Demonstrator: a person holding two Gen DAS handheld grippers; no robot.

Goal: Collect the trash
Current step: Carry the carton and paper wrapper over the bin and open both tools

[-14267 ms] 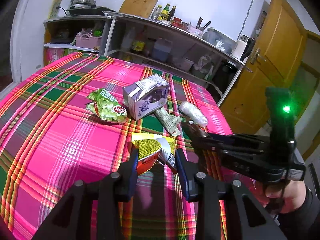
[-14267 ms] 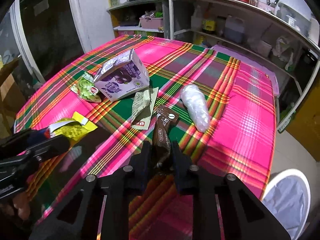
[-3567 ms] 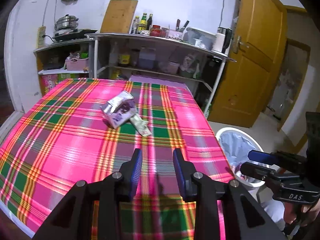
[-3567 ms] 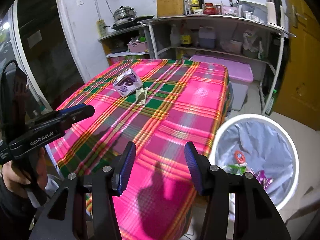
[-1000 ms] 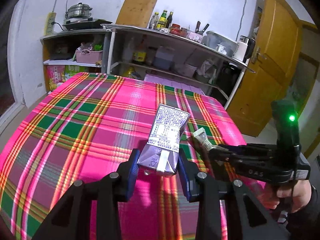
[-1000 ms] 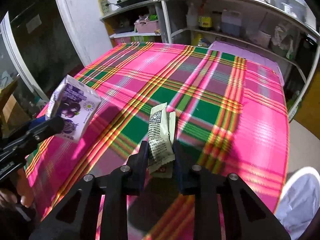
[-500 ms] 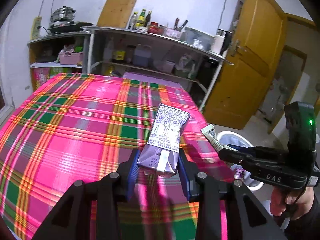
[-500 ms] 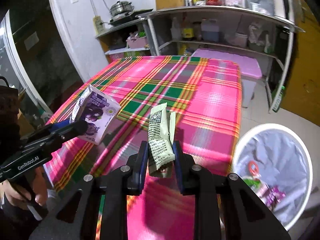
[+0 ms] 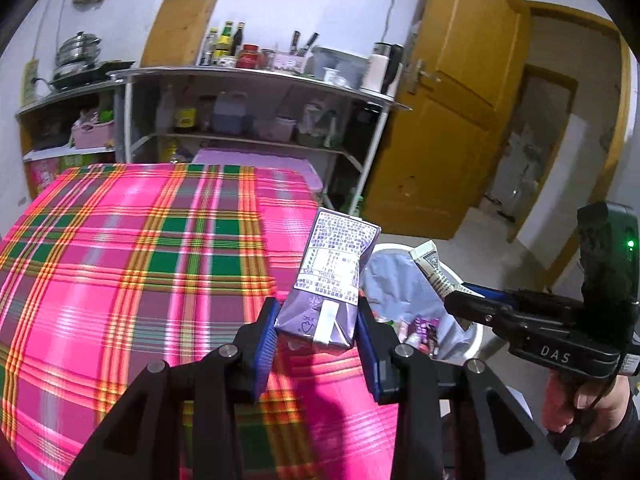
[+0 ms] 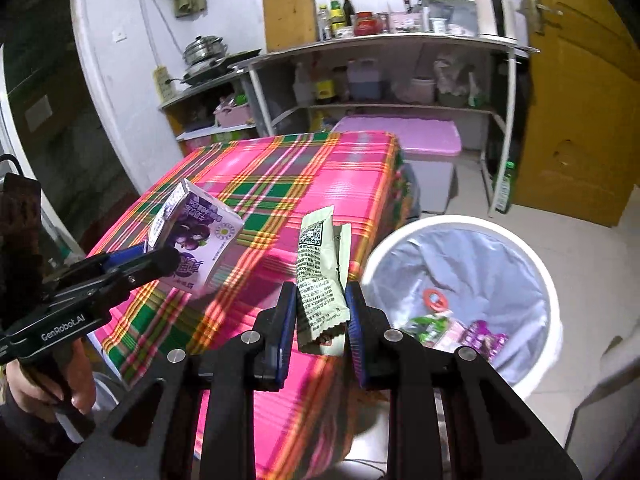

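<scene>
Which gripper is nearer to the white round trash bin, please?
Right. The right gripper, holding the pale green wrapper, is beside the white round trash bin; the left gripper, holding the purple carton, hangs over the table edge.

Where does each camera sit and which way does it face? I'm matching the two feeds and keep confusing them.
Left wrist: on the left gripper, facing the table and shelves; its fingers clamp the purple carton; the right gripper and hand show.
Right wrist: on the right gripper, facing the white bin; fingers clamp the green wrapper; the left gripper shows.
Shared: table, bin, carton, wrapper.
</scene>
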